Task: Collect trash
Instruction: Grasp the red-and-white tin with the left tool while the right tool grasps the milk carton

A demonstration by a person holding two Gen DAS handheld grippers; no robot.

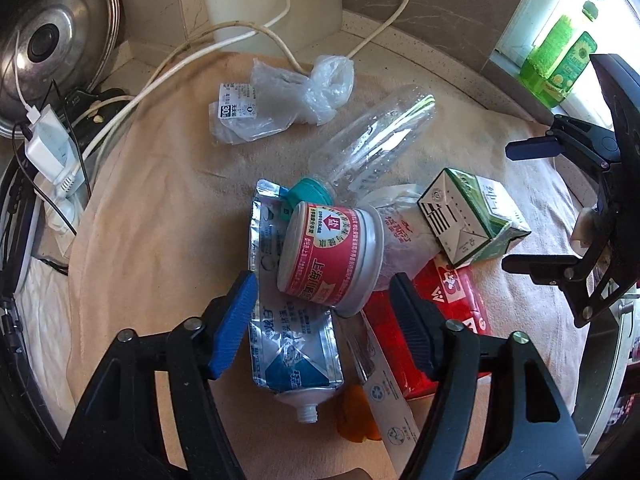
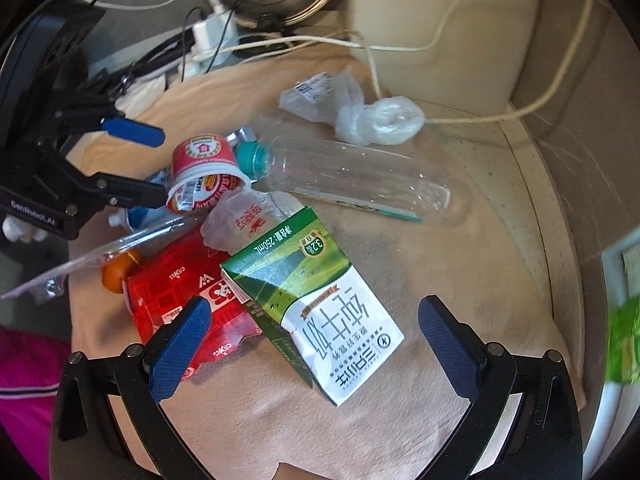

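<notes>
**Both grippers poised over the trash heap, nothing yet picked up**

Nearest the left gripper (image 1: 324, 308), whose blue fingers (image 1: 234, 322) stand spread, lies the red-labelled cup (image 1: 330, 256), tipped on its side and taken here as the landmark of the pile. The jaws flank the cup's lower end without touching it, so the step in hand looks to be a grasp on the cup. To do it well, the left gripper should settle so the pads meet the cup's wall rather than its flared rim, and close gently, since a thin cup will likely crush or squirt free. Beneath the cup lies a flattened silver tube (image 1: 288, 344); beside it, on the right gripper's side, a red carton (image 1: 452, 304). Lifting straight up should keep these from dragging along.

The right gripper (image 2: 316, 340) is also spread wide, straddling the green and white milk carton (image 2: 316, 312), which lies just beyond the red carton from the cup, leaning on a crumpled clear wrapper (image 2: 240, 220). It holds nothing.

Behind the cup, touching it at the teal cap (image 1: 310, 194), lies a clear plastic bottle (image 1: 380, 140) on its side. Farther beyond the cup sits a crumpled plastic bag (image 1: 292, 96). All rests on a beige cloth (image 1: 168, 200), with white cables (image 1: 256, 32) trailing past the far edge
</notes>
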